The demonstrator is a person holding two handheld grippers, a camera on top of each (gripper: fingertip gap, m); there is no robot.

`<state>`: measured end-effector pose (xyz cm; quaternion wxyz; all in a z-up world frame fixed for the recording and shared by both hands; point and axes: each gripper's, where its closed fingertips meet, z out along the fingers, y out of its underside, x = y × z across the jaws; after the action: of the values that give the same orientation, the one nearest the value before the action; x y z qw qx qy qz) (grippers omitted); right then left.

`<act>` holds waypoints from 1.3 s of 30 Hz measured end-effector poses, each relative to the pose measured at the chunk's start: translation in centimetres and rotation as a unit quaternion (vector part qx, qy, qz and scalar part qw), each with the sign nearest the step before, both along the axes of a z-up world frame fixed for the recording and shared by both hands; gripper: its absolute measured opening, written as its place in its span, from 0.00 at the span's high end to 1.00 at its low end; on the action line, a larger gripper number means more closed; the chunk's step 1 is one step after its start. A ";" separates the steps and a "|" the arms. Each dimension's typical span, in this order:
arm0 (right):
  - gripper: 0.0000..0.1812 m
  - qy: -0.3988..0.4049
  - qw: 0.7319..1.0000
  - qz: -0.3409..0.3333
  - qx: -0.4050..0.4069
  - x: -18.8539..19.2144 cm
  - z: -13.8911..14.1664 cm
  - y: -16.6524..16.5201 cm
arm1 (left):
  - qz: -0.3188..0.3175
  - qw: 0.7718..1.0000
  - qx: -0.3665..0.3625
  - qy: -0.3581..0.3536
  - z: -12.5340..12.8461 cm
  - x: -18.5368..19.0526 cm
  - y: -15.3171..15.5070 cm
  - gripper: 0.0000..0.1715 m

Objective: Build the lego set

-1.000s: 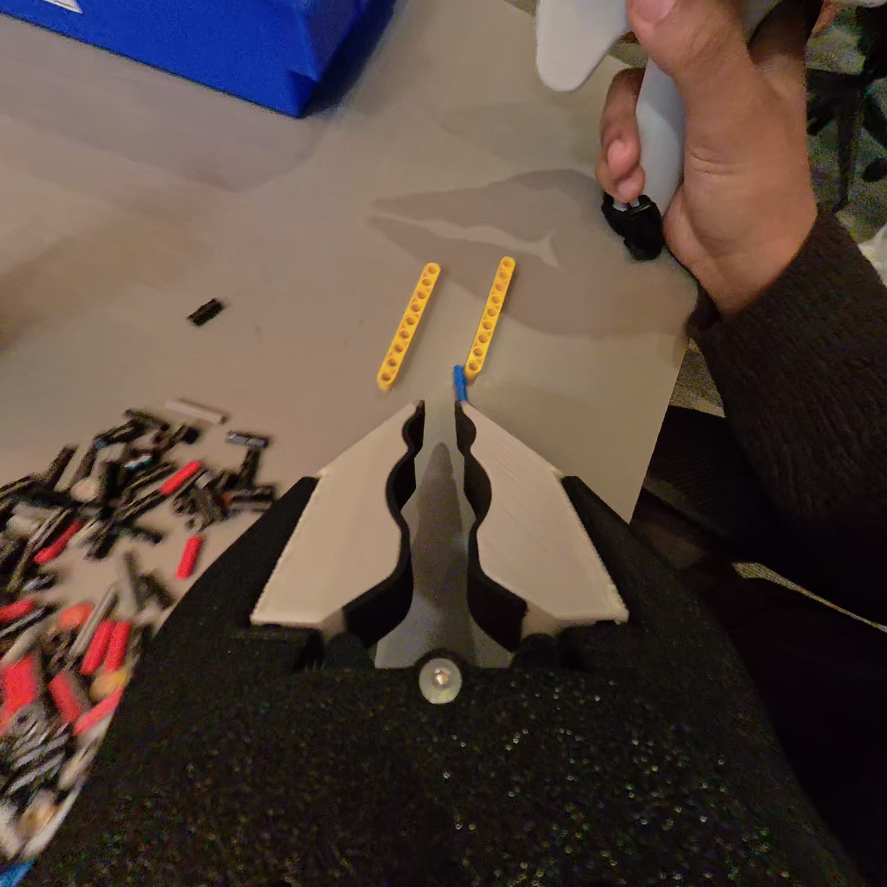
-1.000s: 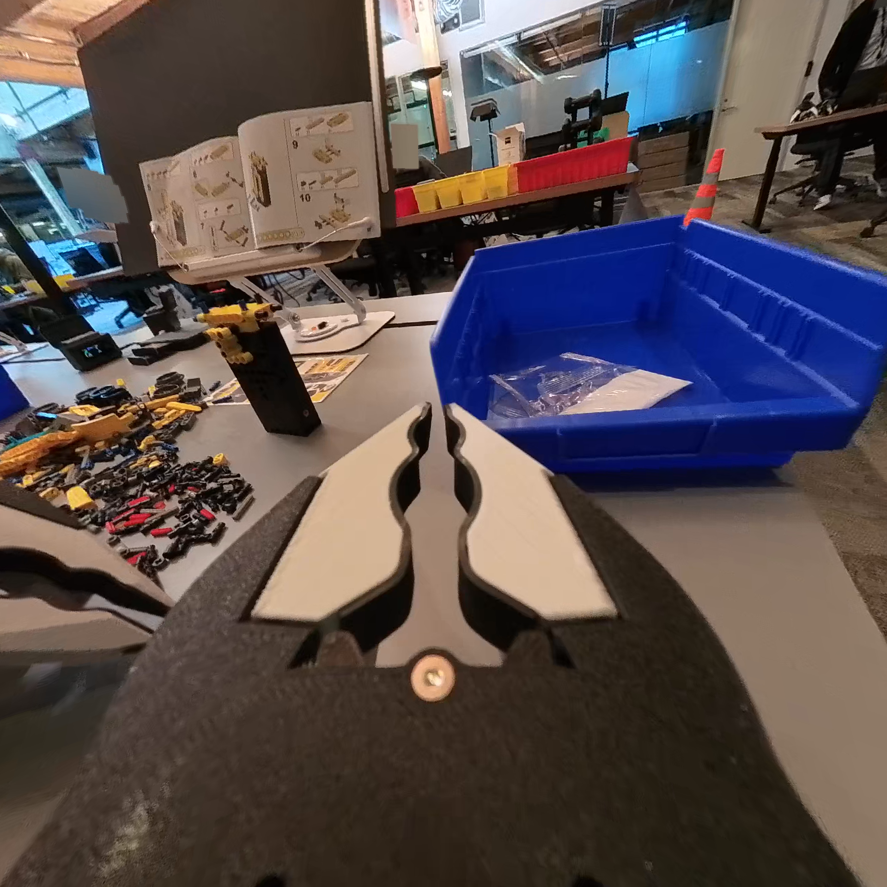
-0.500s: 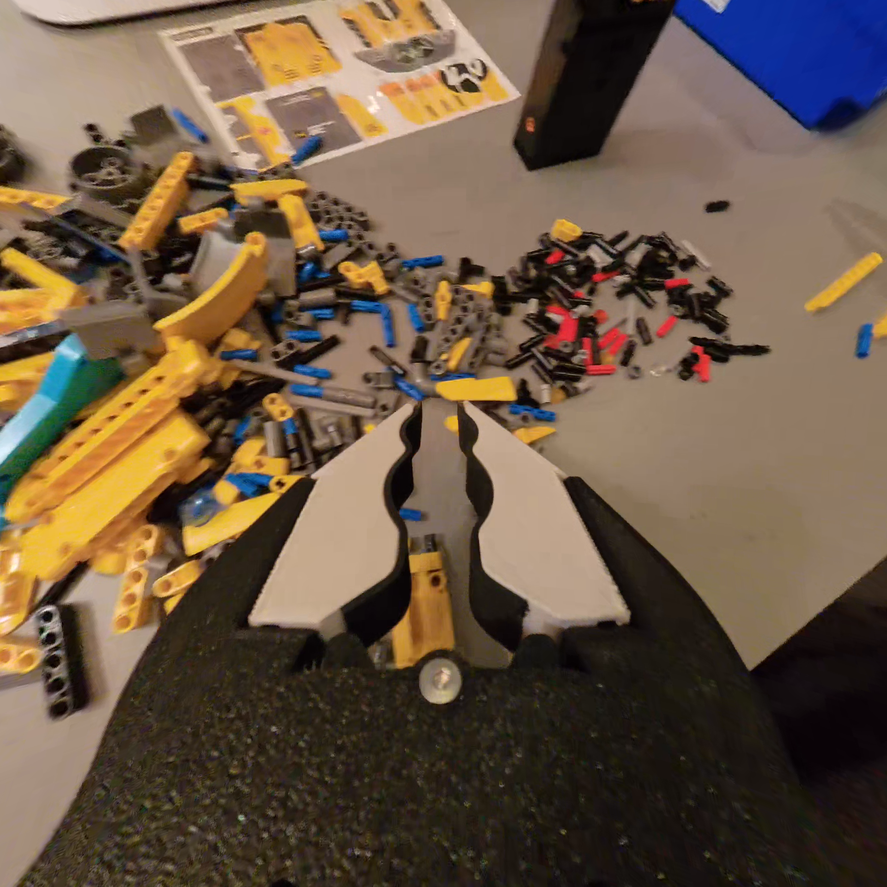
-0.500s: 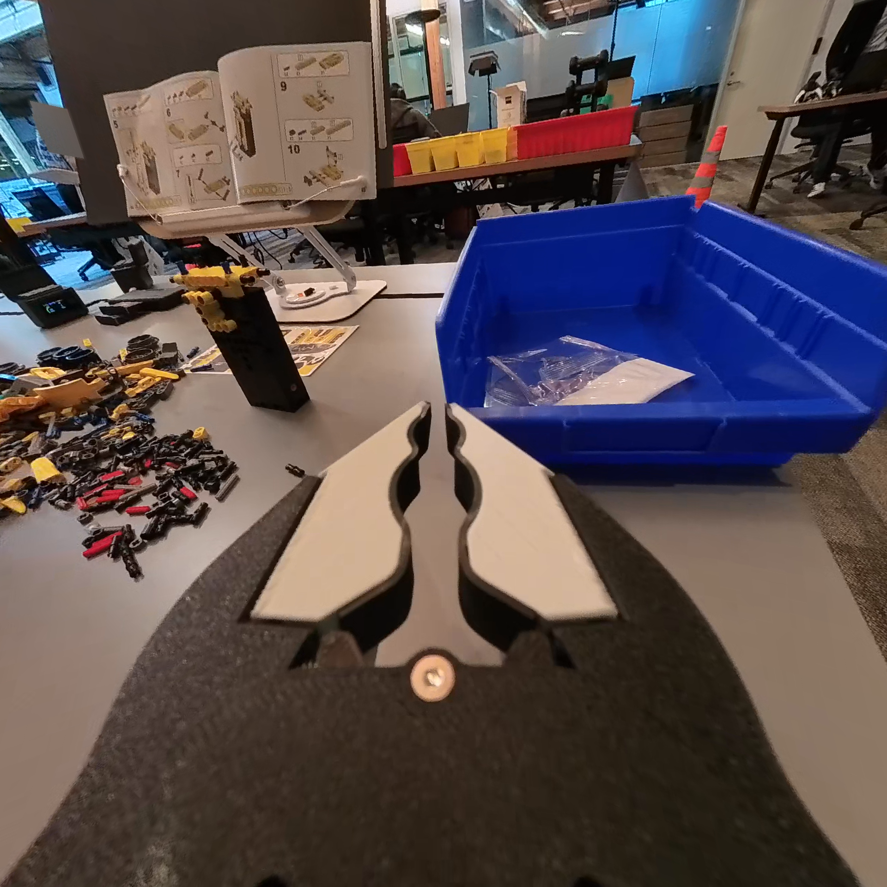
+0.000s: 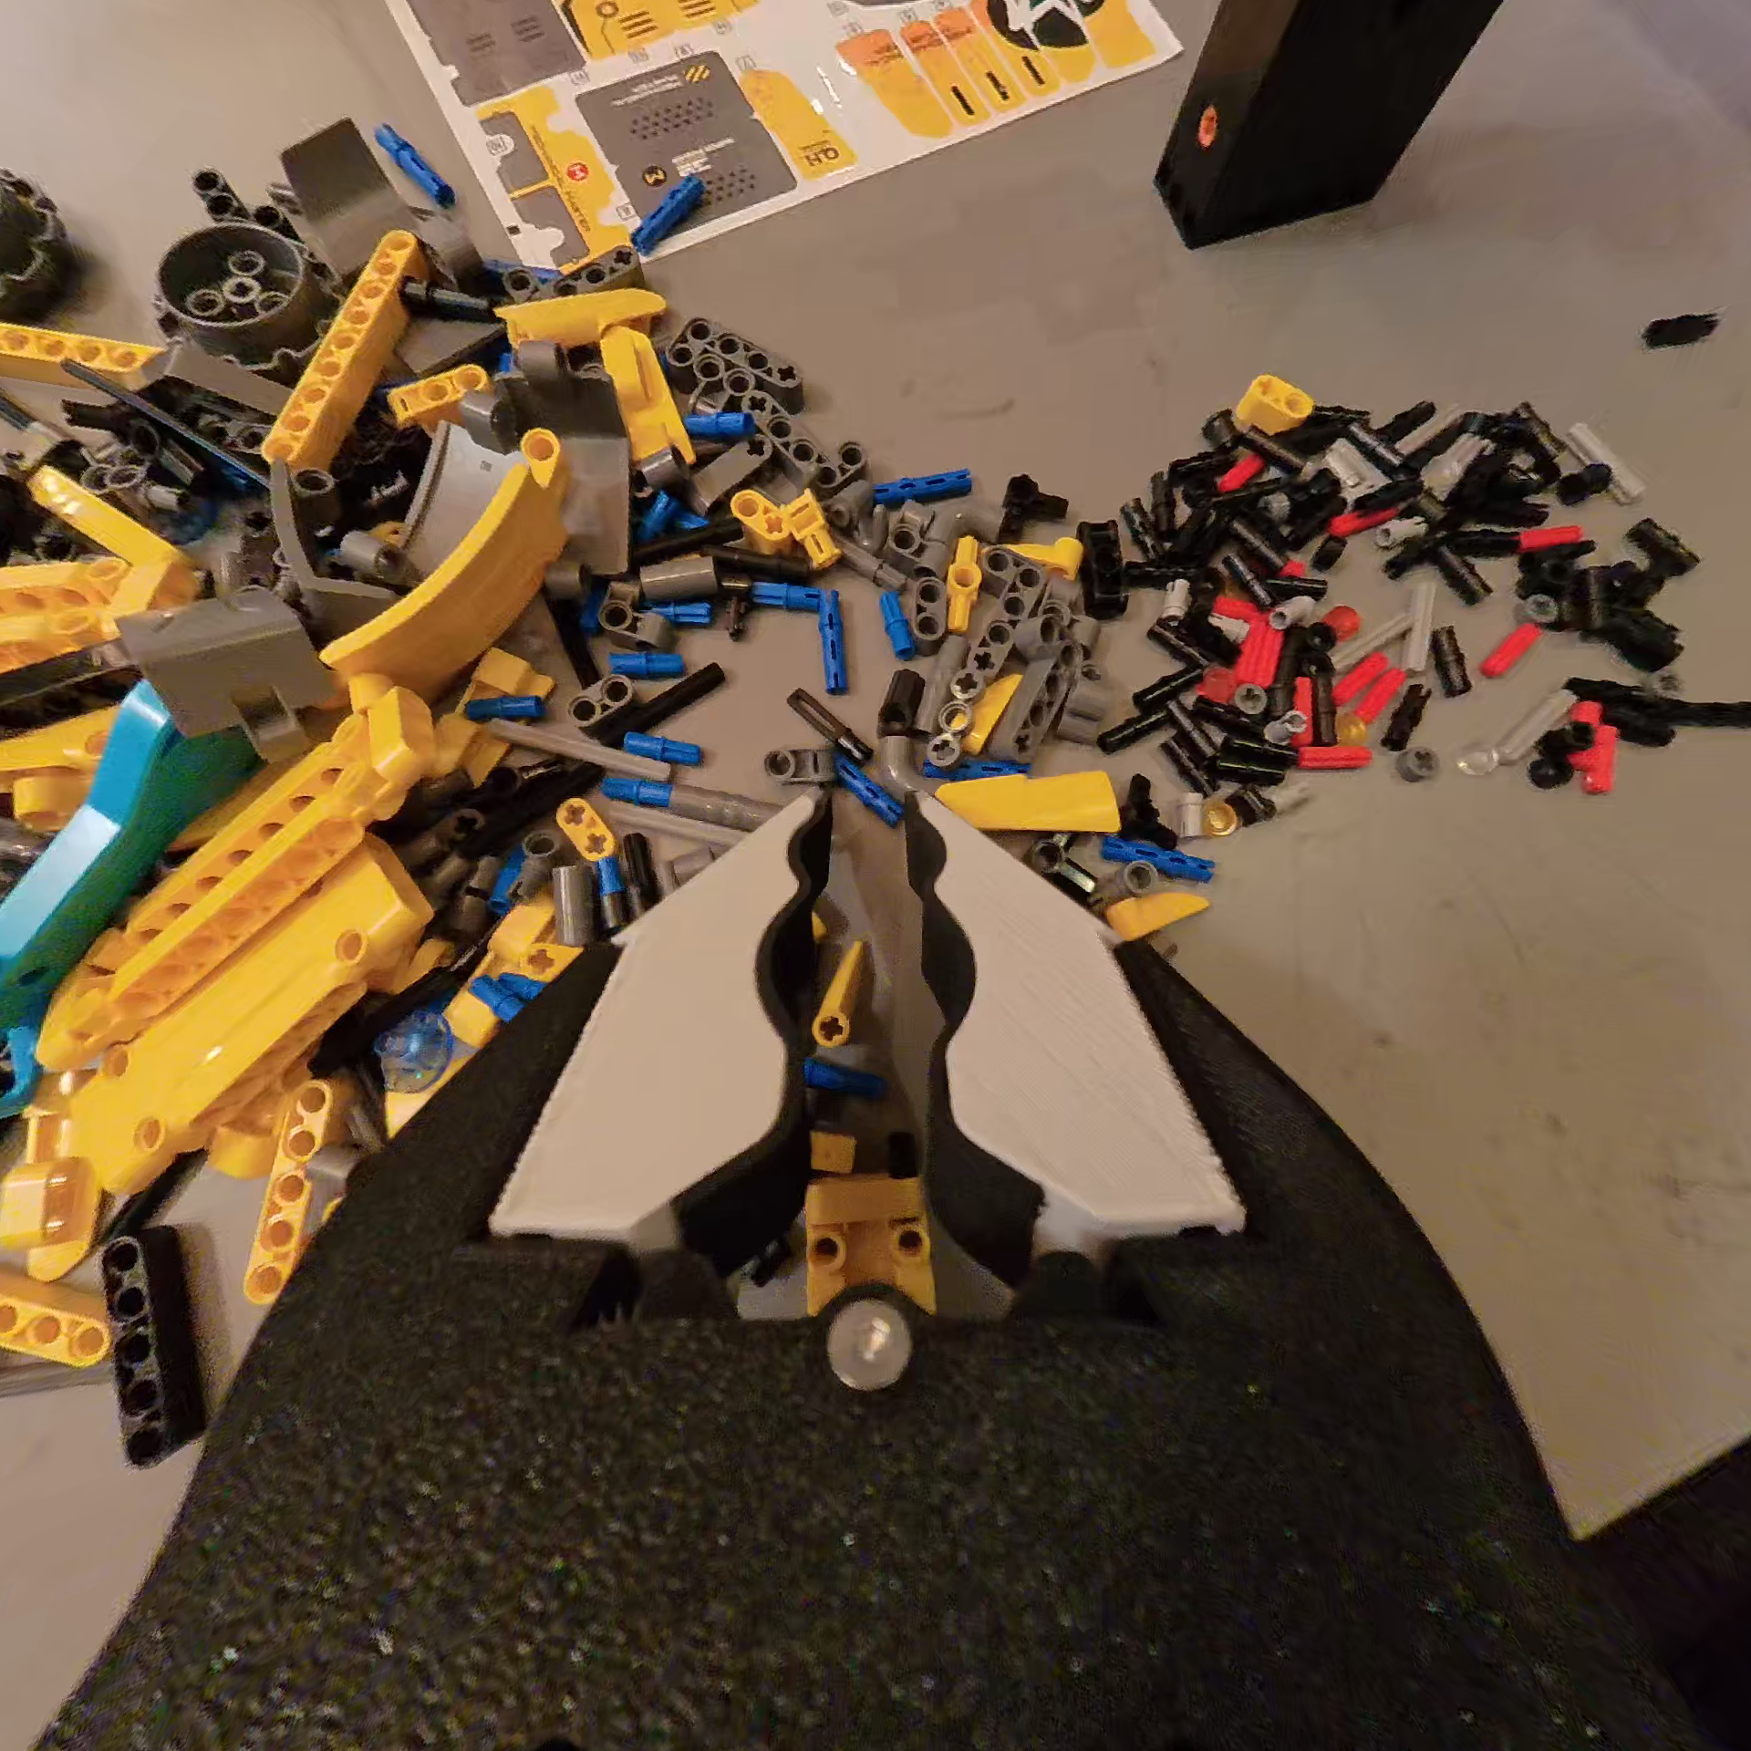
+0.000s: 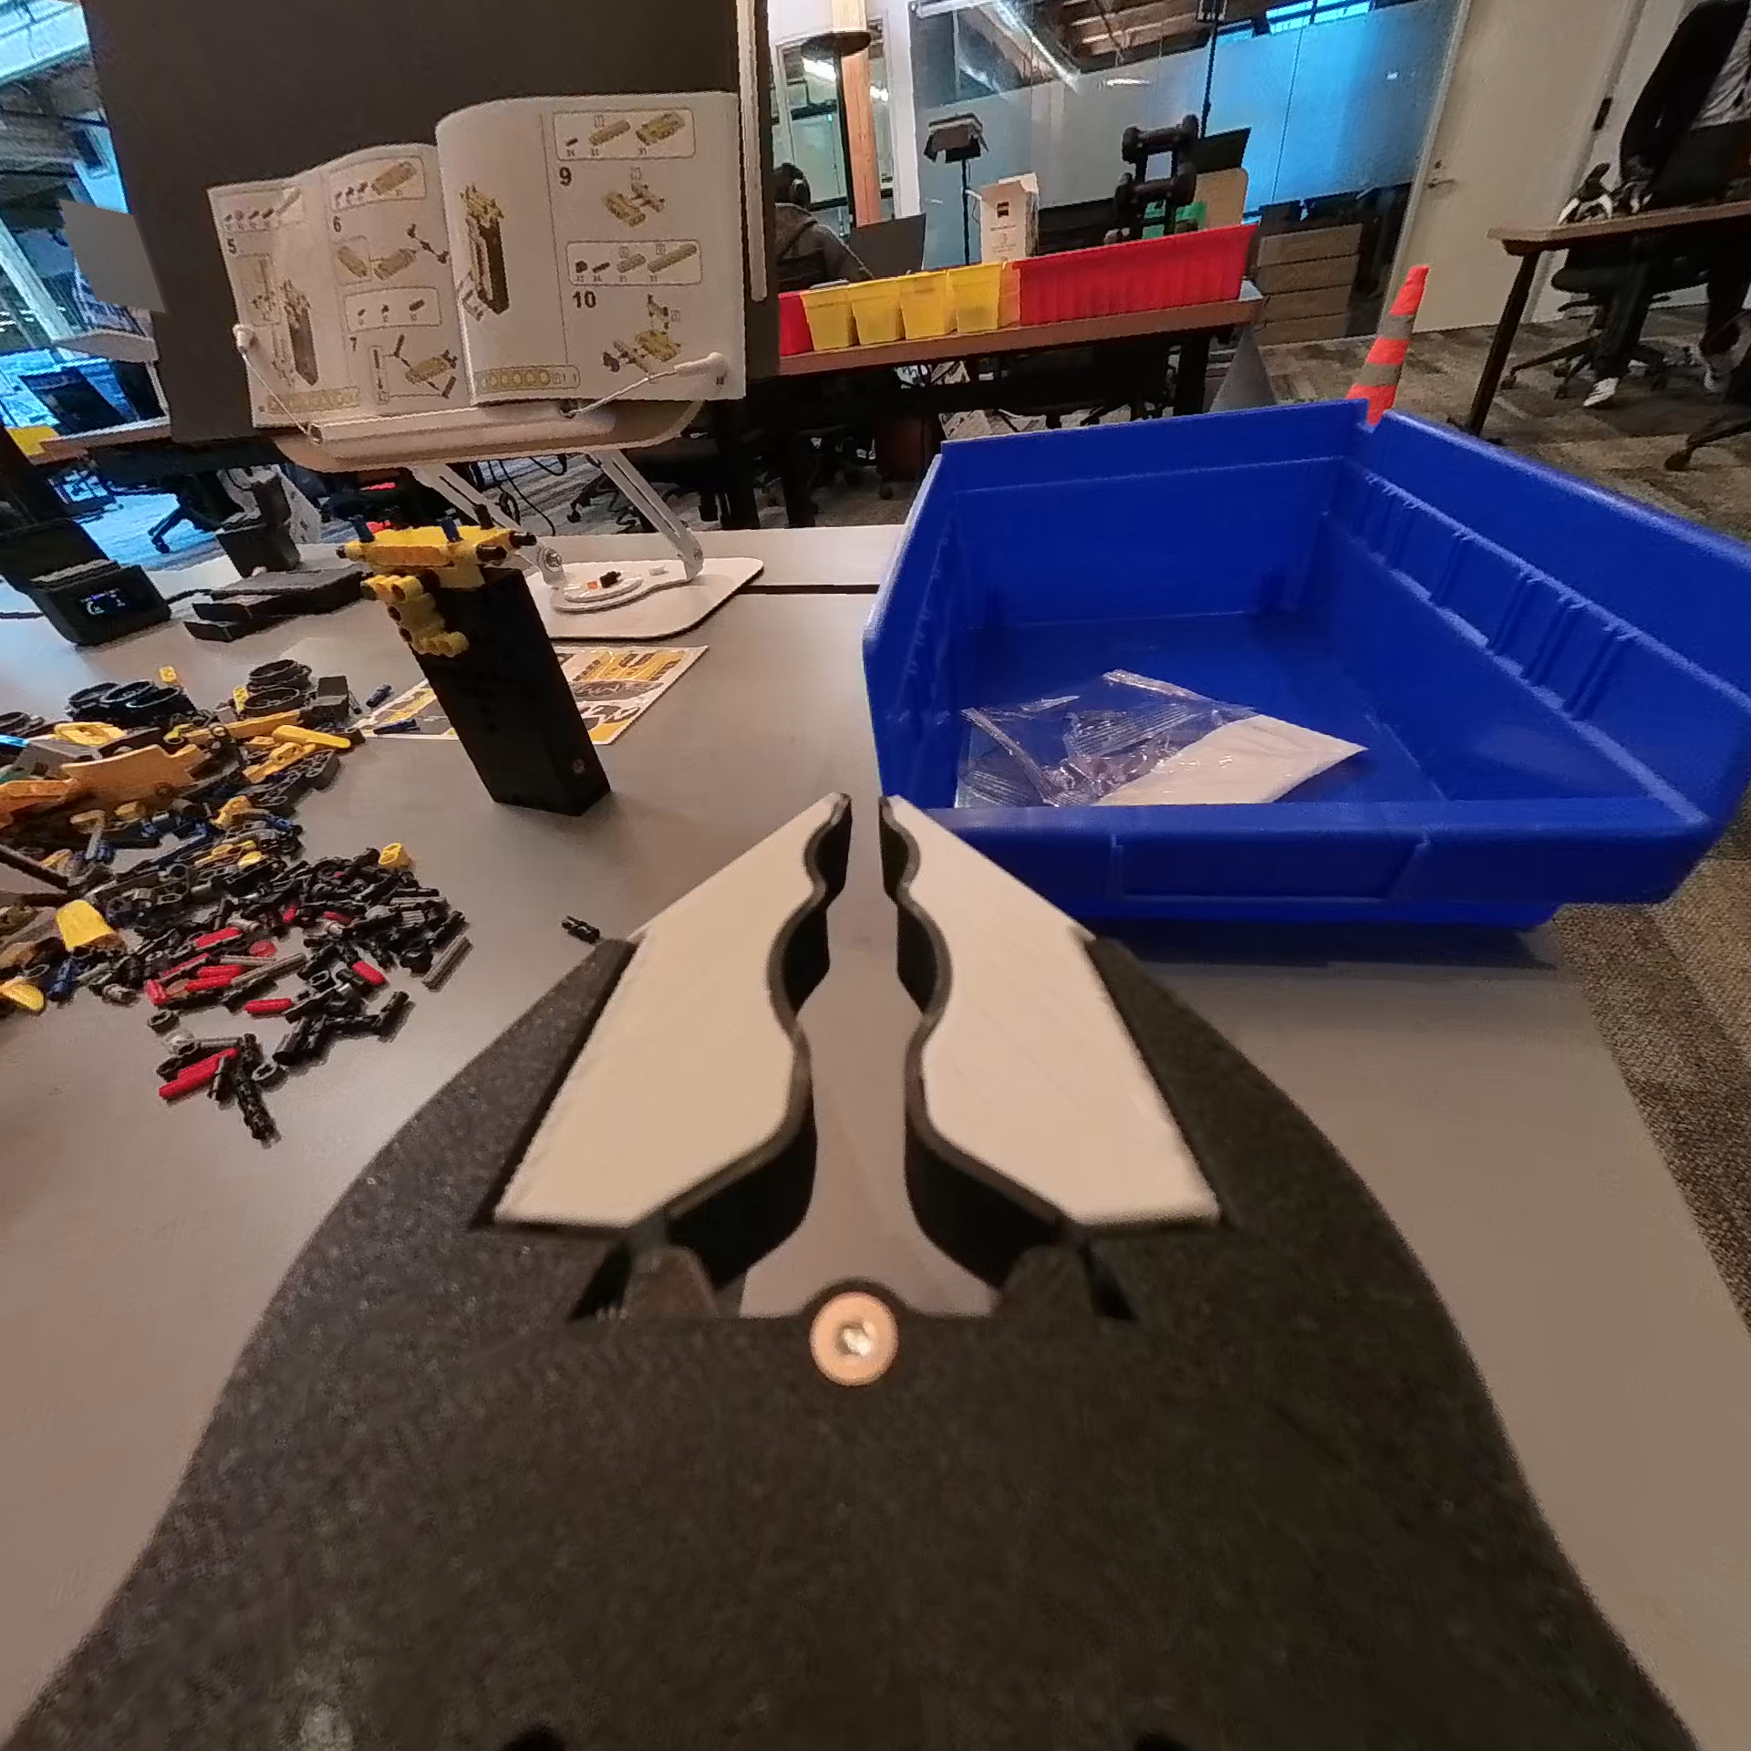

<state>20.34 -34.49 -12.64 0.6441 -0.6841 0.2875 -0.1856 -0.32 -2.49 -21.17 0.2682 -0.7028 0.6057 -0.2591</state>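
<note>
Loose building-set parts lying spread over the grey desk [image 5: 1374,1090].

A mixed yellow, blue and grey parts pile [image 5: 332,758] is sitting left of black and red pins [image 5: 1326,644]; a sticker sheet [image 5: 758,104] is lying beyond; a blue bin [image 6: 1326,853] is holding a clear bag [image 6: 1137,749]; an instruction booklet [image 6: 474,256] is standing open.

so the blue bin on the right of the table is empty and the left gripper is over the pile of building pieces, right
Not quite. The blue bin is not empty: the right wrist view shows clear plastic bags lying on its floor. The rest holds: the bin sits on the right of the table, and the left wrist view shows the left gripper over the pile of building pieces.
</note>
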 end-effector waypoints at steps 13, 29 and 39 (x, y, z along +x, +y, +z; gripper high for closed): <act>0.97 -0.001 1.000 0.001 -0.001 0.0 0.0 0.1 | 0.010 0.995 0.100 0.005 1.0 -0.1 0.6 0.91; 0.97 -0.003 1.000 0.001 -0.006 -0.1 0.0 0.2 | 0.004 0.996 0.079 0.029 -0.7 0.0 0.4 0.91; 0.97 -0.005 1.000 0.001 -0.008 -0.2 -0.1 0.2 | -0.001 0.996 0.090 0.026 -0.1 -0.3 0.7 0.98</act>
<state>20.17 -34.26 -12.69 0.6404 -0.6886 0.2821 -0.1903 -0.66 -1.83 -21.32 0.3140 -0.6817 0.6343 -0.1854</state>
